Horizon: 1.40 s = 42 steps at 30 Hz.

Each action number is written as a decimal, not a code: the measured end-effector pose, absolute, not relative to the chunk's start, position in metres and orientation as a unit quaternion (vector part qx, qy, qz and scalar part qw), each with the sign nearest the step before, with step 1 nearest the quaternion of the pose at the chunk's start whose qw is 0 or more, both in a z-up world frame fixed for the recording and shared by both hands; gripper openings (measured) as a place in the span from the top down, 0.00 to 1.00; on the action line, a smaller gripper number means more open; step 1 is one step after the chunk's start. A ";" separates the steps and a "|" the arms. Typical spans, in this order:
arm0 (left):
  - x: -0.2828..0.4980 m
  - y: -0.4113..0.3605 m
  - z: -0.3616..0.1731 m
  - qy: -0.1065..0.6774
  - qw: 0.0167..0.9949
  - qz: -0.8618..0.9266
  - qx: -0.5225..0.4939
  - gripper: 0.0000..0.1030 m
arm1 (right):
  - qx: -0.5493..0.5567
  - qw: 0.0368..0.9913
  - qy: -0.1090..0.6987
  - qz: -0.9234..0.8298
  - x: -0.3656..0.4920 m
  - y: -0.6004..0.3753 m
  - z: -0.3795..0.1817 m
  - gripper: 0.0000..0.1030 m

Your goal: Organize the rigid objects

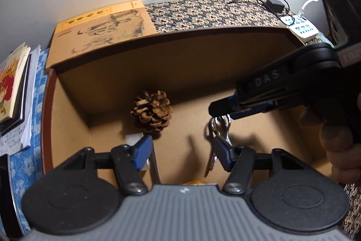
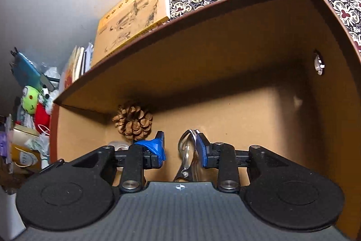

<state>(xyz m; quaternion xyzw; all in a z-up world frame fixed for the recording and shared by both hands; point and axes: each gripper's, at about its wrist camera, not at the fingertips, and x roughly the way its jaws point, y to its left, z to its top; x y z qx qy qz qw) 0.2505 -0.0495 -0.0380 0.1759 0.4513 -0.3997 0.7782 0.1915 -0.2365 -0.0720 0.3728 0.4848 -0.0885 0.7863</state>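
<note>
A brown cardboard box [image 1: 158, 64] lies open under both grippers. A pine cone [image 1: 152, 111] sits on its floor near the far left corner, also in the right wrist view [image 2: 133, 122]. A bunch of metal keys [image 1: 217, 139] on a ring hangs or lies just below my right gripper [image 1: 222, 111]. In the right wrist view the keys [image 2: 186, 155] sit between the parted fingers of my right gripper [image 2: 180, 146], the ring against the right finger [image 2: 202, 148] only. My left gripper [image 1: 181, 153] is open over the box floor, holding nothing.
A yellow book [image 1: 101, 33] lies behind the box on a patterned cloth [image 1: 203, 12]. A white power strip [image 1: 302, 28] and cables sit at the back right. Books and papers [image 1: 15, 92] lie at the left. A small white object [image 1: 134, 139] rests under my left finger.
</note>
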 end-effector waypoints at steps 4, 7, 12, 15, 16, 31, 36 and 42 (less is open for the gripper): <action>0.249 -0.052 -0.039 0.452 0.775 -0.400 0.185 0.45 | 0.365 0.780 0.498 -0.099 0.197 -0.236 -0.080 0.86; 0.249 -0.052 -0.039 0.453 0.775 -0.399 0.187 0.44 | 0.377 0.773 0.505 -0.077 0.200 -0.236 -0.086 0.87; 0.249 -0.051 -0.038 0.450 0.777 -0.401 0.182 0.39 | 0.440 0.744 0.503 -0.014 0.204 -0.237 -0.100 0.88; 0.249 -0.051 -0.039 0.454 0.776 -0.397 0.183 0.39 | 0.440 0.742 0.505 -0.022 0.205 -0.235 -0.102 0.87; 0.249 -0.051 -0.040 0.454 0.777 -0.396 0.183 0.39 | 0.438 0.745 0.503 -0.023 0.206 -0.235 -0.102 0.87; 0.251 -0.058 -0.043 0.452 0.799 -0.339 0.207 0.36 | 0.337 0.814 0.470 -0.048 0.202 -0.214 -0.066 0.86; 0.252 -0.058 -0.044 0.452 0.803 -0.327 0.208 0.36 | 0.325 0.821 0.462 -0.080 0.189 -0.218 -0.058 0.86; 0.251 -0.061 -0.046 0.450 0.806 -0.316 0.221 0.36 | 0.323 0.822 0.457 -0.105 0.172 -0.224 -0.056 0.86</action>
